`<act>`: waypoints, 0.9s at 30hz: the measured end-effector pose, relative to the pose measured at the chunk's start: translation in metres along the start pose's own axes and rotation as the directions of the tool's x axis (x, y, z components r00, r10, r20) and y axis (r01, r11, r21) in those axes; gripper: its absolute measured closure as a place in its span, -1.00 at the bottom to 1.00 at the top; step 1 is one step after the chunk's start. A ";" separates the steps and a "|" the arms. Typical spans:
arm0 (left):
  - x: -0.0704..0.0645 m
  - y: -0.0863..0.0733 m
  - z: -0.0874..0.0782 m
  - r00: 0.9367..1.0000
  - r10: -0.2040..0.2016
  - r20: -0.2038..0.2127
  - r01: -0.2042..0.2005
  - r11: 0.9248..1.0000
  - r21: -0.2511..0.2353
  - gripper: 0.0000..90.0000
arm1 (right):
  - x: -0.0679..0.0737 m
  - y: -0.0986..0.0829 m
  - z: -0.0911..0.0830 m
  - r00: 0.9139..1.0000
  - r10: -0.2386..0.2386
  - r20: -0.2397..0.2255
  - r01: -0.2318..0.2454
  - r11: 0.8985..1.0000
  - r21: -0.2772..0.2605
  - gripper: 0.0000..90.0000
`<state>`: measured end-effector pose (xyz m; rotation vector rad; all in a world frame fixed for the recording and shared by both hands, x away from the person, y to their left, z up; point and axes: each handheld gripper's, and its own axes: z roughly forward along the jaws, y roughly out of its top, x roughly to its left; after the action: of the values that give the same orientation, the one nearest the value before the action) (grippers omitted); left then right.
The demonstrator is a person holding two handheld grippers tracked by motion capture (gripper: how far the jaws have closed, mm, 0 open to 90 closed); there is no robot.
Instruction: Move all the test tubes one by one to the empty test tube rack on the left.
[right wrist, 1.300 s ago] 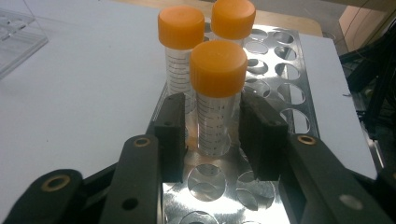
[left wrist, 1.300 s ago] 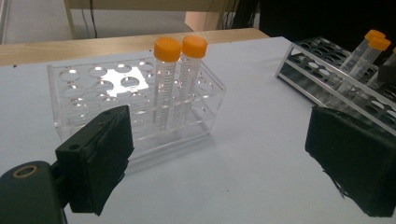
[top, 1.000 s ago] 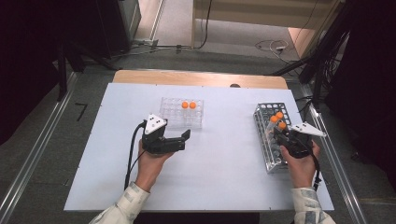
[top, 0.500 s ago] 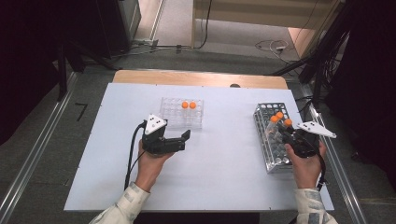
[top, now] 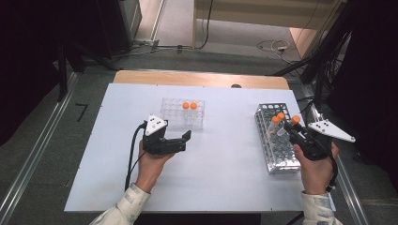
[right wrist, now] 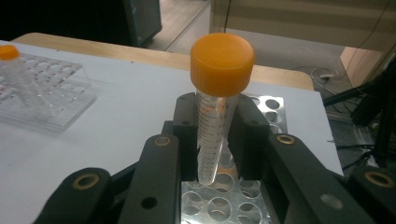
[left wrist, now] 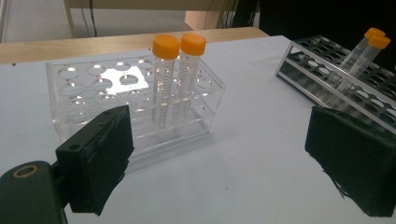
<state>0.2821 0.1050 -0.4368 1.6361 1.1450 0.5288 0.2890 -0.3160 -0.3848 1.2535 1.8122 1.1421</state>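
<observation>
A clear plastic tube rack [top: 183, 114] stands on the white rectangular table [top: 225, 187] at about twelve o'clock from the left gripper [top: 180, 139], just beyond it. Two orange-capped clear tubes [left wrist: 179, 79] stand upright side by side in that rack. At three o'clock, well apart, a silver perforated metal rack [top: 278, 152] lies near the table's right edge, with two orange-capped tubes [top: 278, 120] leaning in its far end. The right gripper [right wrist: 217, 140] sits over this rack, an orange-capped clear tube [right wrist: 218, 100] upright between its jaws.

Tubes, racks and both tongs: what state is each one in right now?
Held tube: capped, upright, clamped above the metal rack.
Right tongs: shut on it.
Left tongs: open, holding nothing.
Clear rack: two capped tubes upright.
Metal rack: two capped tubes leaning.
</observation>
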 end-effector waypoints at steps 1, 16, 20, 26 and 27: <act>0.000 0.000 0.000 1.000 0.001 0.001 -0.001 1.000 0.000 -0.83 | 0.002 0.001 -0.001 1.000 -0.004 -0.008 0.004 1.000 0.002 0.60; -0.002 0.000 0.000 1.000 0.009 0.003 -0.009 1.000 0.002 -0.83 | 0.038 0.004 0.003 0.990 -0.075 -0.120 0.078 0.997 0.024 0.60; -0.004 0.000 -0.001 1.000 0.017 0.003 -0.017 1.000 -0.003 -0.83 | 0.048 0.001 0.010 0.985 -0.087 -0.150 0.093 0.995 0.033 0.60; -0.006 0.000 -0.001 1.000 0.019 0.008 -0.019 1.000 -0.003 -0.83 | 0.060 -0.005 0.020 0.977 -0.089 -0.193 0.102 0.993 0.058 0.60; -0.006 0.000 -0.001 1.000 0.020 0.009 -0.020 1.000 -0.003 -0.82 | 0.062 -0.006 0.022 0.976 -0.092 -0.199 0.106 0.993 0.061 0.60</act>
<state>0.2784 0.1000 -0.4355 1.6469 1.1216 0.5351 0.2849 -0.2525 -0.4009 1.1091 2.0528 1.1890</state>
